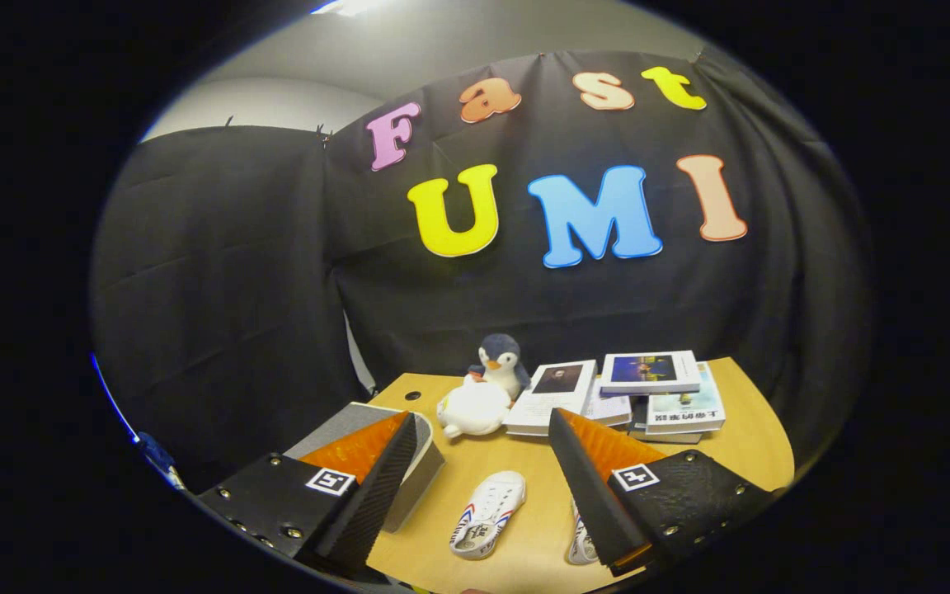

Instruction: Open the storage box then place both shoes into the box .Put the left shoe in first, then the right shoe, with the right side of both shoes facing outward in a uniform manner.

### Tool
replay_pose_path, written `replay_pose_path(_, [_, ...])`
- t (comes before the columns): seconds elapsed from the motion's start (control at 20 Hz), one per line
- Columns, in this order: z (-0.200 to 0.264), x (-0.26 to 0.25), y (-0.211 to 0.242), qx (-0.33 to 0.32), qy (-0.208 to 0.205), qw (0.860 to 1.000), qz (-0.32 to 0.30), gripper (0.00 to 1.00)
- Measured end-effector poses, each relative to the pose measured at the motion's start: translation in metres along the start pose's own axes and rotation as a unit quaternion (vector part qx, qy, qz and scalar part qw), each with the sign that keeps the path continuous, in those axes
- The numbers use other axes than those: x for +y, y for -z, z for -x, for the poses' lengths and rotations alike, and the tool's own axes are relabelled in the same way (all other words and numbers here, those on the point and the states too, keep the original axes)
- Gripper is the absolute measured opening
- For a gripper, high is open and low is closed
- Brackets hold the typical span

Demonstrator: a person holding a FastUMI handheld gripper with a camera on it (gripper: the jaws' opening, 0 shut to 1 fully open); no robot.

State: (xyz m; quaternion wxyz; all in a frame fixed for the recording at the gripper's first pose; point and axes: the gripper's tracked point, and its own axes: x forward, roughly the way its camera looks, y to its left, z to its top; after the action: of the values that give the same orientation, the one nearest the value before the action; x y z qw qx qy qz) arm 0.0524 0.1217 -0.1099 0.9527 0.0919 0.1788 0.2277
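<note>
My gripper [482, 441] hangs open above the wooden table [751, 445], its fingers spread wide with nothing between them. A small white shoe [487, 513] with red and blue side stripes lies on the table between the fingers, well below them. A second white shoe [580, 540] is mostly hidden behind the right finger [586, 487]. The grey storage box [417, 474] with a light rim sits under and behind the left finger [380, 478]; whether its lid is up or down I cannot tell.
Beyond the fingers a penguin plush [501, 360] stands behind a white plush toy [473, 408]. To their right lie several books [648, 388] in a loose stack. The table's rounded right edge is near the books.
</note>
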Motion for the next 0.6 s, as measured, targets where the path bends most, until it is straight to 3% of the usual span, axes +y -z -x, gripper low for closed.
replay_pose_path(0.25, [-0.032, 0.036, 0.034, 0.066, -0.085, 0.993, -0.051, 0.97])
replay_pose_path(0.6, [-0.074, 0.070, 0.084, 0.162, -0.155, 0.963, -0.148, 0.97])
